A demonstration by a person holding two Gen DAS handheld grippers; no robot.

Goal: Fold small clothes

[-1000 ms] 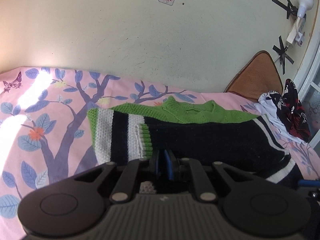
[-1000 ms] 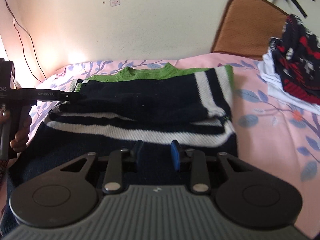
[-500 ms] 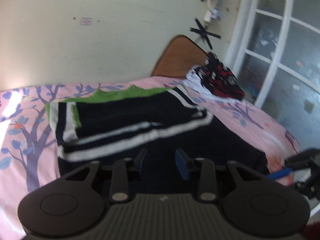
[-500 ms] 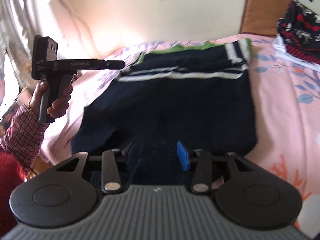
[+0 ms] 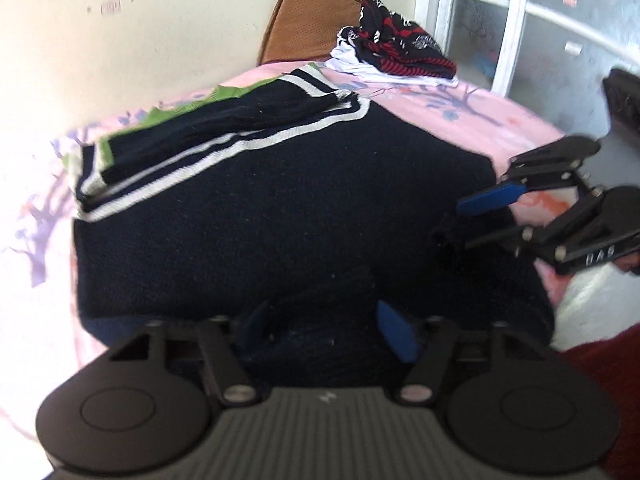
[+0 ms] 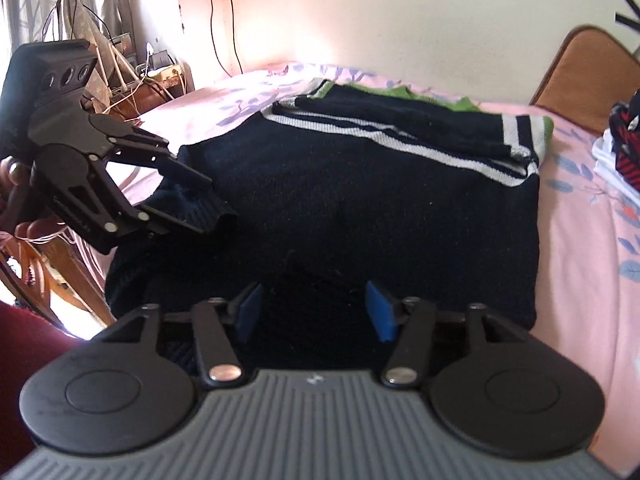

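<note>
Dark navy knit sweater (image 5: 280, 208) with white stripes and green trim fills the middle of both views, spread on a pink floral bedsheet (image 5: 472, 108), sleeves folded across its upper part. Left gripper (image 5: 324, 332) sits at bottom centre of the left wrist view, jaws partly apart and opening, a raised ridge of the sweater's hem between the blue pads (image 5: 396, 336); cannot tell if they touch it. In the right wrist view it shows at centre left (image 6: 208, 204), fingers either side of a bunched hem corner. Right gripper (image 6: 314, 310) at bottom centre, jaws partly apart and closing, over dark fabric, grip unclear. It also shows at right edge of the left view (image 5: 468, 216). Pile of red-black and white clothes (image 5: 400, 52) upper right, beside a brown headboard (image 5: 300, 28).
</note>
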